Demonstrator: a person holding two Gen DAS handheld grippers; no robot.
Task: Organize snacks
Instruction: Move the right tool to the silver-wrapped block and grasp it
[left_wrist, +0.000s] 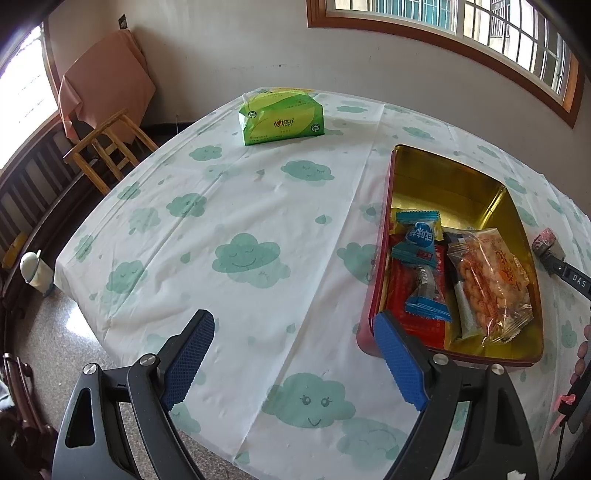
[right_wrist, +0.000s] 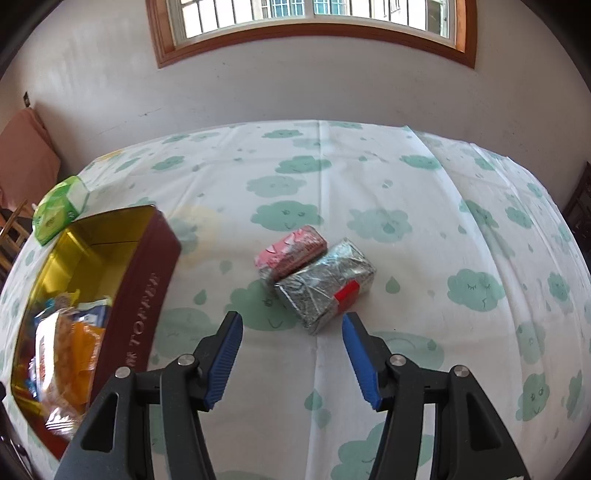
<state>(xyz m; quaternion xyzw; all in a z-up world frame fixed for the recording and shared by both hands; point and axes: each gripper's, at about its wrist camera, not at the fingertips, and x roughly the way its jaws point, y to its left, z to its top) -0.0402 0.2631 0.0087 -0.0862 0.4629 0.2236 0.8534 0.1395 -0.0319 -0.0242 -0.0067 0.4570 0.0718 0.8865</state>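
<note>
While our right tongs (right_wrist: 291, 325) gape empty above the silver foil-wrapped snack block (right_wrist: 327, 282) on the desk (right_wrist: 406, 229), beside the red-and-gold rectangular tin (right_wrist: 147, 266), and our left tongs (left_wrist: 295, 354) hang open, we risk nudging its touching pink packet (right_wrist: 291, 249) away.

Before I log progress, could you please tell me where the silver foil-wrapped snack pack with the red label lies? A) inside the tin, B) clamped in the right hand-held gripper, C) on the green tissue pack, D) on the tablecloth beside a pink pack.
D: the silver foil pack lies on the tablecloth against the pink pack, outside the tin.
</note>
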